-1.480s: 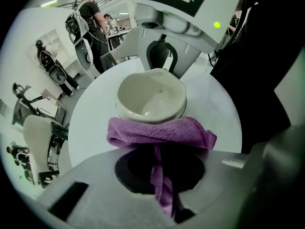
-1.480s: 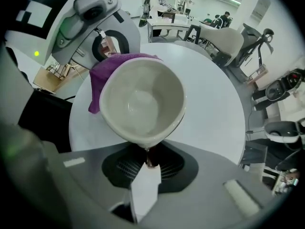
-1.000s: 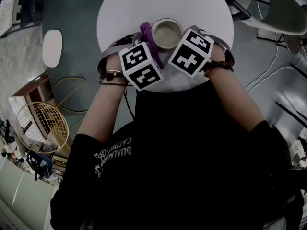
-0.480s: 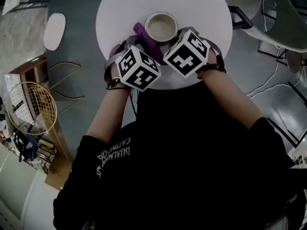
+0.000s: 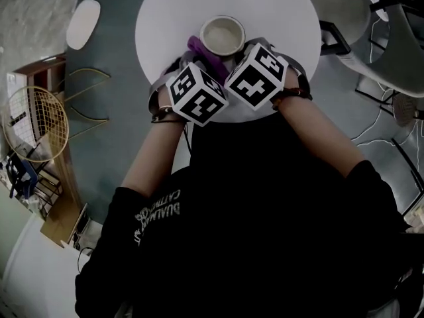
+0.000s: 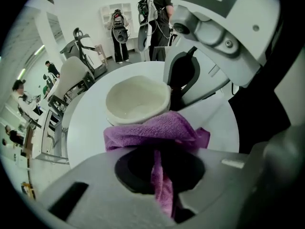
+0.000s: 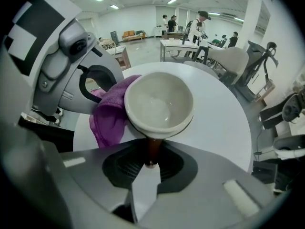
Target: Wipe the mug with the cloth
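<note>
Mug (image 5: 222, 36), cream and empty, sits over the near half of a round white table (image 5: 278, 12), its mouth up, flanked by two hand-held grippers. The right gripper (image 7: 151, 162) has the mug's brown handle (image 7: 152, 149) pinched between its jaws. These have just been closing and now stand narrow, with only the handle in the gap between them. The left gripper (image 6: 159, 163) is clamped on a purple cloth (image 6: 152, 130). A strip of the cloth runs down between the jaws, and the bunched part spills over their tips. The bunch lies against the outside of the mug, just under the rim, on the side to the left of the handle as seen from the right gripper view.

From the head view, both grippers point steeply down at the table's near edge. Their black-and-white marker cubes (image 5: 197, 95) sit almost corner to corner, and the person's bare forearms run back to a black T-shirt (image 5: 265, 217). The cloth shows there as a purple fold just left of the mug. Whether the mug's base rests on the tabletop cannot be told from any view.

Around the table lie a grey floor, a wire basket (image 5: 36, 124) at far left and a pale chair (image 5: 397, 52) at upper right. People stand in the bright room behind.
</note>
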Tool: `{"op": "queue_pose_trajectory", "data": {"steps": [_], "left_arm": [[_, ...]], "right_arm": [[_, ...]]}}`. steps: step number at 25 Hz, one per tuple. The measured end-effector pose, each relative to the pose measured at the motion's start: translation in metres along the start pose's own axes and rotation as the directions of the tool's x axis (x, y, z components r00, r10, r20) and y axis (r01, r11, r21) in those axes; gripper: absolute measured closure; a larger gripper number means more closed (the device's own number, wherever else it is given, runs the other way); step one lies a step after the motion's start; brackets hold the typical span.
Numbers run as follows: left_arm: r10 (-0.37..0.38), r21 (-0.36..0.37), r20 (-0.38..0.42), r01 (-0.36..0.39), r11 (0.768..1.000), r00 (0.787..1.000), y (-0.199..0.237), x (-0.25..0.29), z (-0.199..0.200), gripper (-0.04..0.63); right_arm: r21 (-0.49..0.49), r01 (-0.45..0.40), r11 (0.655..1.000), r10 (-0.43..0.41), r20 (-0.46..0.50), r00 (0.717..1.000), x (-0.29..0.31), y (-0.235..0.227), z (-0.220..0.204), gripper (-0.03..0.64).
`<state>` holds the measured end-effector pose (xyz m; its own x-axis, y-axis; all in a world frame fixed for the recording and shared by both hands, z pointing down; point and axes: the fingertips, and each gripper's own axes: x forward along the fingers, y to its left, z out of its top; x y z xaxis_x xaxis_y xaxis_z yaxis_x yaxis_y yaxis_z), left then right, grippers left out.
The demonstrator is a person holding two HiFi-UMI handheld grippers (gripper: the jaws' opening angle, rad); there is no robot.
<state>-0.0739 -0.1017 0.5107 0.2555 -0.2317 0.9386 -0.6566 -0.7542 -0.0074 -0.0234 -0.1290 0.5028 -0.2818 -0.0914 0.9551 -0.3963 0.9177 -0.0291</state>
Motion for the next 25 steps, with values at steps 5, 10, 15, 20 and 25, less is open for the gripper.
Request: {"op": "queue_pose_trajectory", "data": {"steps": [5,10,15,20,25], "left_arm": [[0.012,-0.043,-0.006,-0.013,0.999,1.000,-0.008,0.001,0.004,0.574],[0.029,-0.081,-0.005,-0.030,0.996,1.000,-0.018,0.004,0.010,0.574],[0.008,-0.112,0.009,-0.007,0.994,1.000,-0.037,0.003,0.021,0.574],[0.001,-0.120,0.016,0.001,0.993,1.000,-0.048,0.003,0.031,0.572],[-0.009,-0.142,0.055,0.017,0.990,0.998,-0.057,0.002,0.045,0.572]], "right_arm": [[-0.037,-0.026,0.999,0.026,0.003,1.000,0.000,0.001,-0.006,0.548],[-0.039,-0.048,0.998,0.049,0.028,0.998,-0.001,0.000,-0.010,0.546],[-0.061,-0.055,0.997,0.058,0.050,0.997,-0.006,0.001,-0.008,0.545],[-0.113,-0.077,0.991,0.084,0.065,0.994,-0.010,0.005,-0.007,0.532],[-0.131,-0.096,0.987,0.107,0.077,0.991,-0.014,0.004,-0.009,0.532]]}}
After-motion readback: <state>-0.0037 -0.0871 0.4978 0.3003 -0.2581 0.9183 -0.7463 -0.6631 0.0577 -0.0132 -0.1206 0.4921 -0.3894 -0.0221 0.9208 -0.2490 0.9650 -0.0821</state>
